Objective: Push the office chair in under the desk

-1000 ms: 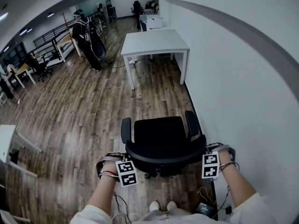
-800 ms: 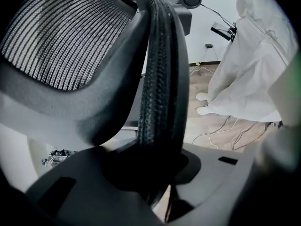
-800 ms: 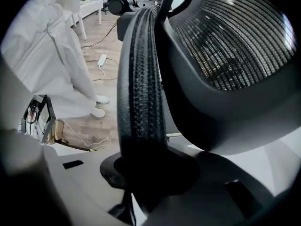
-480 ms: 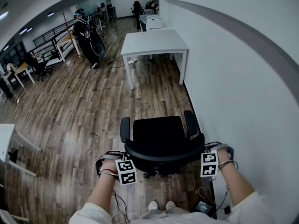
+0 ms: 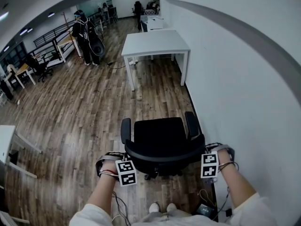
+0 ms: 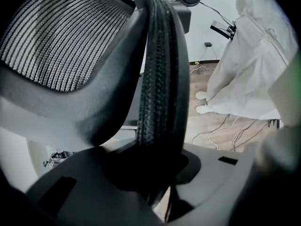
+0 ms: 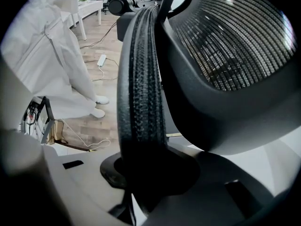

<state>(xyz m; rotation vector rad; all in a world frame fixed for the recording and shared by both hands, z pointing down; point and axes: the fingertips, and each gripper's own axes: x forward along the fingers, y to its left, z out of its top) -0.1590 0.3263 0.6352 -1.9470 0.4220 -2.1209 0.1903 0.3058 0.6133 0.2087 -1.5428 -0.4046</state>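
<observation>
**Operator:** Where do my grips stand?

**Spotter:** Your left gripper (image 5: 120, 160) is clamped, jaws nearly together, on the left edge of the backrest rim (image 6: 157, 79). The black office chair (image 5: 162, 140) sits between your hands, well short of the white desk (image 5: 155, 41) ahead, with the wall (image 5: 244, 88) near its right side. Your right gripper (image 5: 209, 153) pinches the rim's right edge just as narrowly.

**Operator:** How will it handle?

**Spotter:** I'd judge it rolls lightly on the wood floor (image 5: 84, 112) but swivels if you push unevenly (the base is mostly hidden under the seat). The mesh panel (image 6: 61, 36) looks soft and the rim stiff, so the rim is the place to hold. Push evenly with both hands.

**Operator:** And the count?

**Spotter:** Left to right: one desk corner (image 5: 5, 138) at the left edge, one person (image 5: 83, 34) standing far off, and one chair with two armrests (image 5: 126, 130). There is one desk ahead with a second desk (image 5: 153, 21) behind it, and you have two grippers.
</observation>
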